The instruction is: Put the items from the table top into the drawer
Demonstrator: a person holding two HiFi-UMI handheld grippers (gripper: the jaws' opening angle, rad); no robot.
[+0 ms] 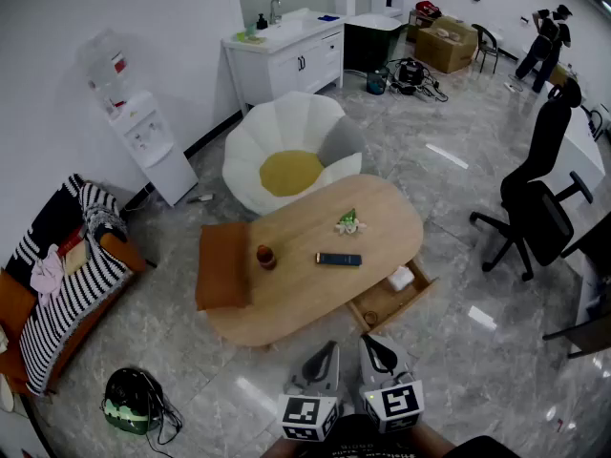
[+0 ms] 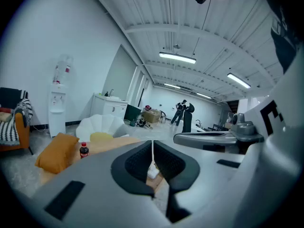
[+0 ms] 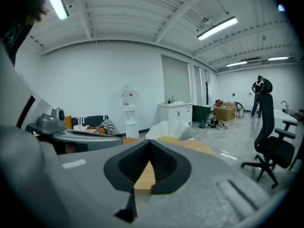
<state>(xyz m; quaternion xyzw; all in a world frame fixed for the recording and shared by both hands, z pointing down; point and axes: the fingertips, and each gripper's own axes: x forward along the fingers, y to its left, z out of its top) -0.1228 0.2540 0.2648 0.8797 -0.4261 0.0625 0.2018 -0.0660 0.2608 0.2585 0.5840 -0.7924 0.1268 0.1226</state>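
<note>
An oval wooden table carries a small cola bottle, a dark flat remote-like item and a small green and white object. At the table's right side a drawer stands pulled out, with a white item in it. My left gripper and right gripper hover side by side short of the table's near edge, both shut and holding nothing. The left gripper view shows the left gripper with its pads together and the bottle beyond. In the right gripper view the right gripper is likewise shut.
An orange cushion lies at the table's left end. A white petal-shaped chair stands behind the table and a black office chair to the right. On the left is a striped sofa, with a helmet on the floor.
</note>
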